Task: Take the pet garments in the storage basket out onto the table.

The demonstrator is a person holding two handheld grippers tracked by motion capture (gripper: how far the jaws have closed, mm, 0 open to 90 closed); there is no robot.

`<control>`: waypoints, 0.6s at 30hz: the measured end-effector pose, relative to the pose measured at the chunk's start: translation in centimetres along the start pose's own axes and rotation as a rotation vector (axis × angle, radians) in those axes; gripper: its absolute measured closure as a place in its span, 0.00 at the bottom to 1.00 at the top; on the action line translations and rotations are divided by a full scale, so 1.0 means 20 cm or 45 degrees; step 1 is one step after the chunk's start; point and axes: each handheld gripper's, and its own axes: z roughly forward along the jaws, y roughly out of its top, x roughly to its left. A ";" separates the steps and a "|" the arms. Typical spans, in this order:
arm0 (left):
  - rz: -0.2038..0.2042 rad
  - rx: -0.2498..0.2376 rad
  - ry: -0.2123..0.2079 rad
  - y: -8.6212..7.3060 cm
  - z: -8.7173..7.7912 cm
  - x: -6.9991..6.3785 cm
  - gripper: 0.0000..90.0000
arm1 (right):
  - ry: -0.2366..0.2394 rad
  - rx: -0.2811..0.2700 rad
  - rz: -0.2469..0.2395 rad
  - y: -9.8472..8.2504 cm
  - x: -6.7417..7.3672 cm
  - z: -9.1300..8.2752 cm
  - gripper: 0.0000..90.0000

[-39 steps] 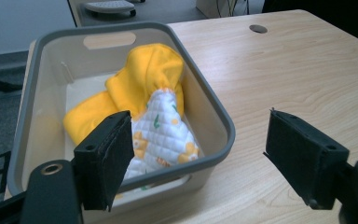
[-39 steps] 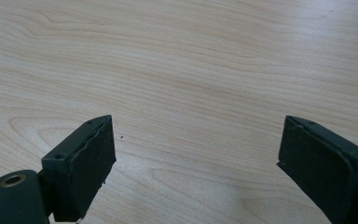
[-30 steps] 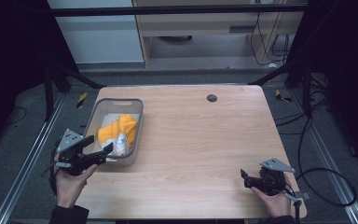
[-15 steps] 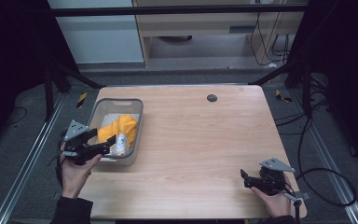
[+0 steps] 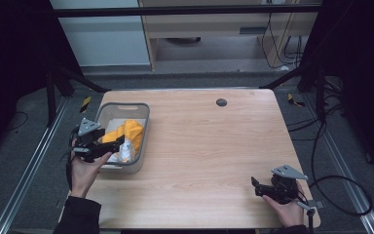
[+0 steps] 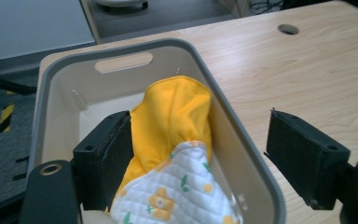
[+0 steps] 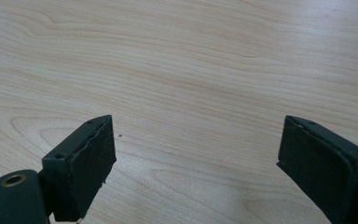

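A lab or workshop test bay. A wooden desk with a cable hole near its far edge stands on grey carpet between metal floor rails. Black frame struts, loose cables and hazard-striped tape surround it; plain cabinets stand behind.
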 end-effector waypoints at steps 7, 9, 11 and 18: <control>-0.008 0.051 -0.002 0.01 0.07 0.03 0.26 | 0.004 0.008 0.001 0.00 0.00 0.00 0.12; -0.002 0.073 -0.004 0.02 0.09 0.04 0.26 | 0.004 0.007 0.002 0.00 0.00 0.00 0.12; 0.007 0.094 -0.001 0.03 0.11 0.04 0.25 | 0.006 0.010 0.005 0.00 0.00 0.00 0.12; 0.010 0.151 0.005 0.05 0.17 0.06 0.26 | 0.009 0.012 0.010 0.00 0.00 0.00 0.12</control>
